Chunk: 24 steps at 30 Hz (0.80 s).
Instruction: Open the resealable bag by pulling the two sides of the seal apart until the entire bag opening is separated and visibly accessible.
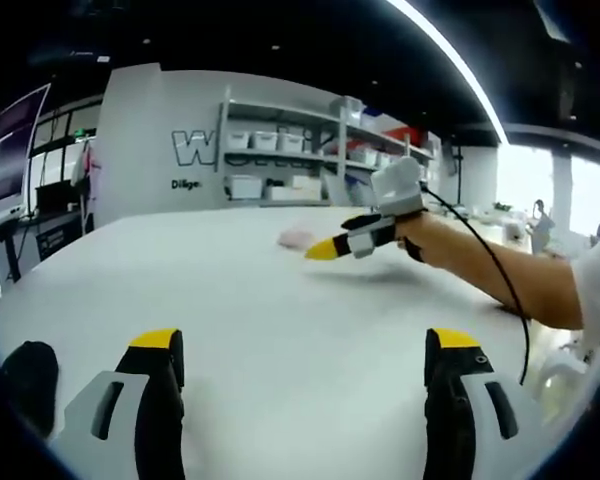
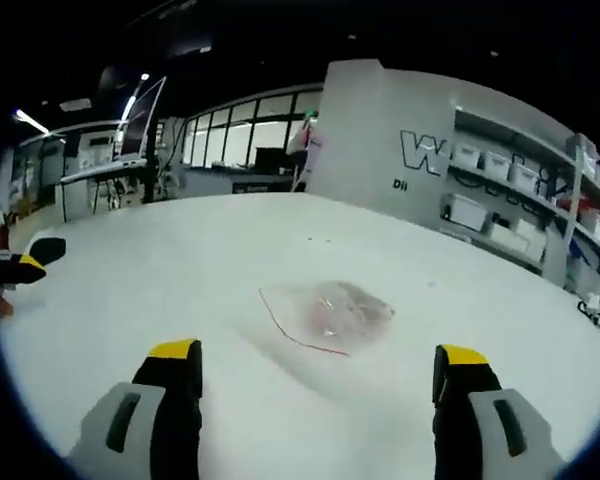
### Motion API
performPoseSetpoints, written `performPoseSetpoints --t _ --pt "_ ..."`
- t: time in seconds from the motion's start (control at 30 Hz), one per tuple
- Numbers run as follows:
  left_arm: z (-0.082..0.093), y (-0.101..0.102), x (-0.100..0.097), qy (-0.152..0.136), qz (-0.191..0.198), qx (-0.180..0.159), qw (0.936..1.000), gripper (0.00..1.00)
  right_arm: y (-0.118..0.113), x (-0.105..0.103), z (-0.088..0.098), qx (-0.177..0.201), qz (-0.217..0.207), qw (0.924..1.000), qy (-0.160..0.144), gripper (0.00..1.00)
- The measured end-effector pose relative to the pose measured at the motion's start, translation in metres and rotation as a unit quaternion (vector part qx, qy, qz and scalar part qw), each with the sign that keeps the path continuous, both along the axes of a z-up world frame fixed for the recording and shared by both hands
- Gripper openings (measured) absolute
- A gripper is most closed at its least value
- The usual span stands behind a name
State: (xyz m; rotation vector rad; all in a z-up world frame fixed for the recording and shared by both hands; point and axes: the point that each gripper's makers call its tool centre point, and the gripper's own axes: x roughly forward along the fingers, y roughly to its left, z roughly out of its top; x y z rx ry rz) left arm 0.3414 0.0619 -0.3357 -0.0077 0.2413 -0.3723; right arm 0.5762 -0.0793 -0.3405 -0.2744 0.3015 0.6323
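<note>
In the left gripper view, the left gripper (image 1: 305,365) hangs over a wide white table (image 1: 280,300), its two yellow-tipped jaws spread far apart with nothing between them. Farther out over the table, the right gripper (image 1: 325,249) comes in from the right, held by a person's bare forearm (image 1: 490,270) with a black cable (image 1: 500,275) trailing along it; whether its jaws are spread cannot be told from this angle. Just beyond its tip, a small pale pink bag (image 1: 296,237) lies flat on the table. Shelves (image 1: 290,150) stacked with white boxes line the wall behind. In the right gripper view, the right gripper (image 2: 315,375) shows both jaws spread wide and empty, above the table (image 2: 180,260). The clear bag (image 2: 328,312), red-edged along its near side, lies flat on the table ahead of the jaws and apart from them. The left gripper's tip (image 2: 20,262) peeks in at the left edge.
</note>
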Motion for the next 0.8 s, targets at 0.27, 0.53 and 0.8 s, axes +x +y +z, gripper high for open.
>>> performPoseSetpoints --t 0.27,0.53,0.8 --pt "0.000 0.001 -0.001 -0.001 0.003 0.000 1.0000 1.00 0.000 -0.001 0.002 0.001 0.000 1.0000 -0.004 0.92" --pt "0.000 0.001 -0.001 0.000 0.001 -0.001 1.0000 1.00 0.000 -0.004 0.001 -0.003 0.001 1.0000 -0.003 0.89" --pt "0.001 0.001 -0.001 -0.001 0.000 -0.002 1.0000 1.00 0.001 -0.014 0.004 -0.006 0.006 0.9999 -0.007 0.87"
